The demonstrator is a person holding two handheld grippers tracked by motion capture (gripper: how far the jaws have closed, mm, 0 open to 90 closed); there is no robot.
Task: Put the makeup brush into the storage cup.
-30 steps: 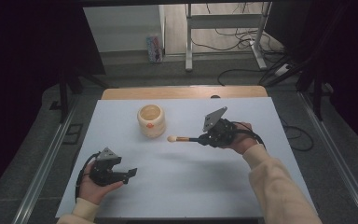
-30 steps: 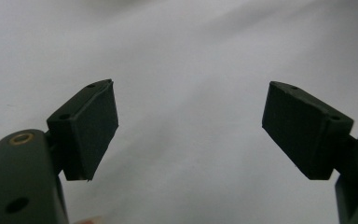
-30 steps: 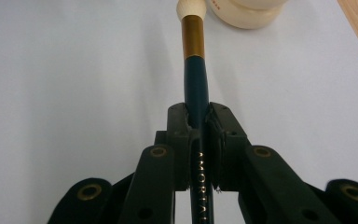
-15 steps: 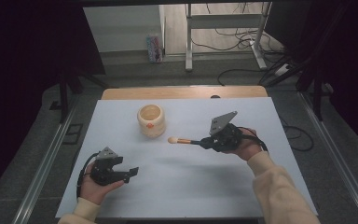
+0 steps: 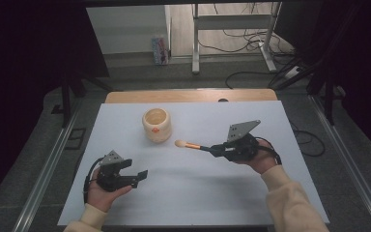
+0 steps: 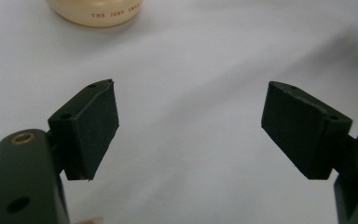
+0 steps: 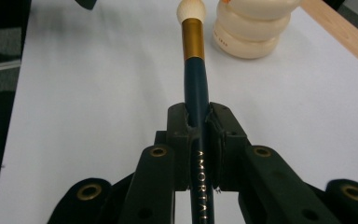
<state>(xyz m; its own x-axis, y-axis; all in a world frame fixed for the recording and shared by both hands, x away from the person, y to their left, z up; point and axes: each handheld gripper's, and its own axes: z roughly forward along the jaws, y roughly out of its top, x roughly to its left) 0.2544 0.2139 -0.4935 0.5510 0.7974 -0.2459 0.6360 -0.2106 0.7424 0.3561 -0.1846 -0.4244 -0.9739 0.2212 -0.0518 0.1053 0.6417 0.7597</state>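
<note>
step: right tongs (image 5: 211, 150) clamp brush (image 5: 189, 144), heading to jar (image 5: 156, 124)
next: tip brush into jar mouth
left tongs (image 5: 142, 174): wide open, empty

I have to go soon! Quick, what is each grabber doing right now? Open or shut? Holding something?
Left gripper: open, holding nothing.
Right gripper: shut on the makeup brush.
</note>
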